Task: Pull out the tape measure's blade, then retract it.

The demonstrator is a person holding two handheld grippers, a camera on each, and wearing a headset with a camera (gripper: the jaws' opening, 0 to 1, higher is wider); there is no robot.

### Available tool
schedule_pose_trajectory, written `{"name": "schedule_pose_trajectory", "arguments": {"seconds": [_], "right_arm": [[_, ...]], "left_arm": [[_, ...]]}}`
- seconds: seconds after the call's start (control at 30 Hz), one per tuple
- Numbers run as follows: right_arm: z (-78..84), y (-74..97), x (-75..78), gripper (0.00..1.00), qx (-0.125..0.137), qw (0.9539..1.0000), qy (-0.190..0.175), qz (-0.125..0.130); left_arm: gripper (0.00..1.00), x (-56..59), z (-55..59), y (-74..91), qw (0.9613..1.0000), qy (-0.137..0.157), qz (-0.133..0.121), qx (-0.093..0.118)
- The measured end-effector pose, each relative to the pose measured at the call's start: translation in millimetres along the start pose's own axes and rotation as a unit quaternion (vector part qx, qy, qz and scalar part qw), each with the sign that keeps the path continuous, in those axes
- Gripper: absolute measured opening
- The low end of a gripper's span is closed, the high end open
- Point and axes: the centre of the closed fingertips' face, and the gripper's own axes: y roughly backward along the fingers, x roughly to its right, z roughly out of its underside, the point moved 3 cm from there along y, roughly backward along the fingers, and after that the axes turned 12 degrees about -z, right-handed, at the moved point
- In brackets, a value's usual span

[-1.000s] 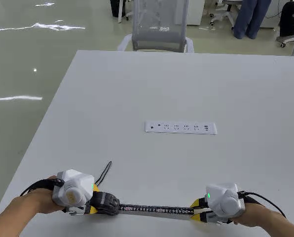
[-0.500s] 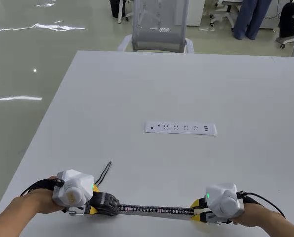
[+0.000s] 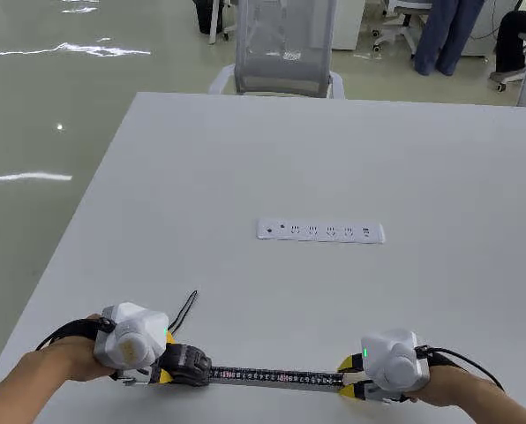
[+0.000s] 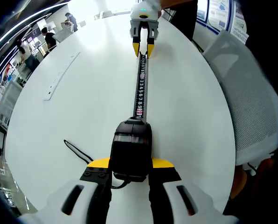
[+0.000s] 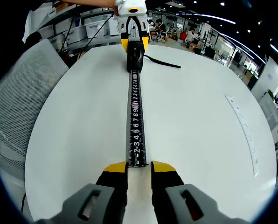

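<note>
The black tape measure case (image 3: 185, 364) lies near the table's front edge, and my left gripper (image 3: 164, 371) is shut on it. In the left gripper view the case (image 4: 131, 149) sits between the yellow-tipped jaws of the left gripper (image 4: 131, 164). The blade (image 3: 276, 377) runs flat along the table to my right gripper (image 3: 347, 382). There the right gripper (image 5: 139, 167) is shut on the blade's end, and the blade (image 5: 135, 116) stretches away to the case (image 5: 134, 53). The right gripper (image 4: 143, 46) shows at the blade's far end in the left gripper view.
A white power strip (image 3: 320, 231) lies mid-table, beyond the blade. The case's black wrist cord (image 3: 185, 309) trails behind the left gripper. A grey mesh chair (image 3: 285, 44) stands at the white table's (image 3: 334, 150) far edge. People stand farther back in the room.
The right gripper has moved slightly left toward the case, so a little less blade is out. The left gripper and case have stayed in place.
</note>
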Motion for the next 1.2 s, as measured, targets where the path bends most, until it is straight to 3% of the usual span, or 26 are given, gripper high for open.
{"name": "schedule_pose_trajectory", "arguments": {"seconds": [0.37,0.6,0.7,0.97,1.2], "right_arm": [[2.5,1.9,-1.9,0.23,0.001,0.9999,-0.011,0.007],[7.0,12.5,-9.0,0.29,0.006,0.9994,-0.027,0.021],[9.2,17.1,-13.4,0.32,0.008,0.9989,-0.038,0.027],[12.4,28.0,-27.7,0.43,0.028,0.9954,-0.076,0.051],[15.6,37.2,-39.4,0.51,0.054,0.9888,-0.115,0.078]], "left_arm": [[0.28,0.1,1.1,-2.4,1.0,-0.002,0.006,0.0],[0.35,4.8,0.0,-2.0,1.0,0.0,0.006,-0.001],[0.4,6.1,-0.5,1.8,0.9995,0.03,0.005,0.004],[0.52,9.4,6.5,16.1,0.9976,0.067,-0.018,0.002],[0.59,16.3,8.7,29.2,0.9903,0.127,-0.051,0.023]]}}
